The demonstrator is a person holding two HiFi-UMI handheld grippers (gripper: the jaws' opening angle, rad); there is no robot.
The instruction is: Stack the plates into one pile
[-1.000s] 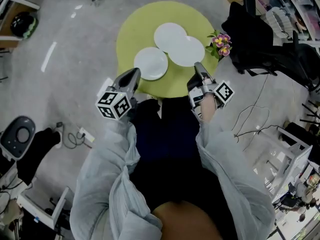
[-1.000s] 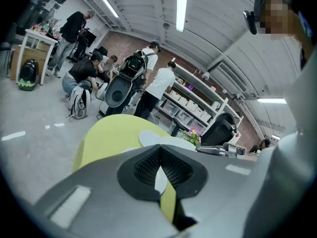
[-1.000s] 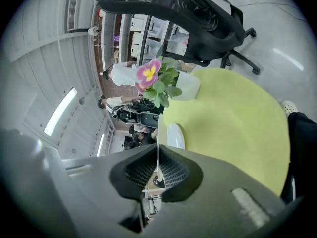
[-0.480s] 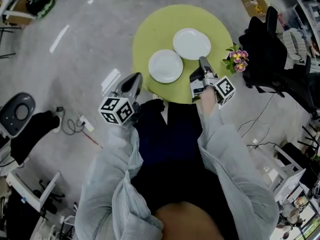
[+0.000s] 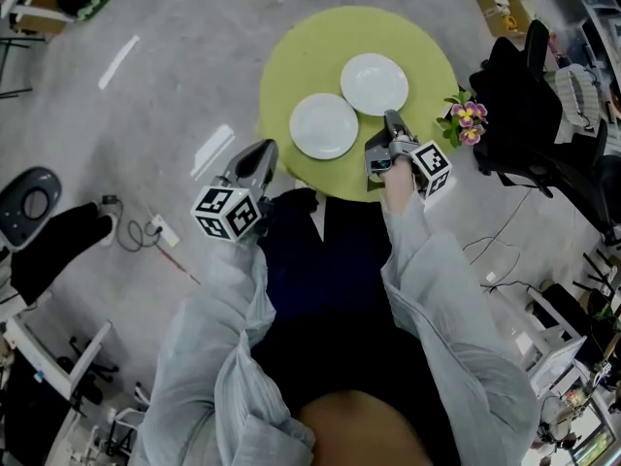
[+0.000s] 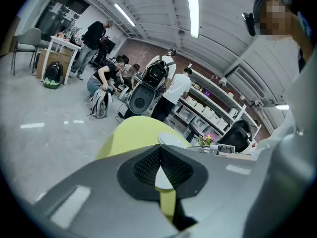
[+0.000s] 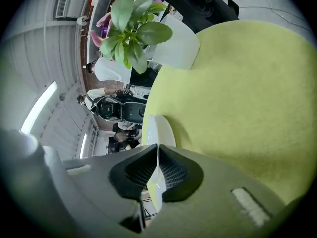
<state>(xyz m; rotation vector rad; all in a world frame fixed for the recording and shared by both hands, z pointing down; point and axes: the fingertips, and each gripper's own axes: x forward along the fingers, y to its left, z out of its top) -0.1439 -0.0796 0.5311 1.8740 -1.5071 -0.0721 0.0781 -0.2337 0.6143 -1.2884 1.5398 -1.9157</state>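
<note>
The right claw (image 5: 390,117) pinches the rim of the far plate (image 5: 374,83). The left claw (image 5: 264,149) is clenched on nothing, left of the near plate (image 5: 324,125).

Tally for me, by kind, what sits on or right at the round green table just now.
White plates showing from above: 2, the near plate and the far plate; whether another lies under either, I cannot tell.
Flowering plant at the edge of the table: 1
Grippers, jaws together: 2, the left gripper and the right gripper.
Total: 5
</note>
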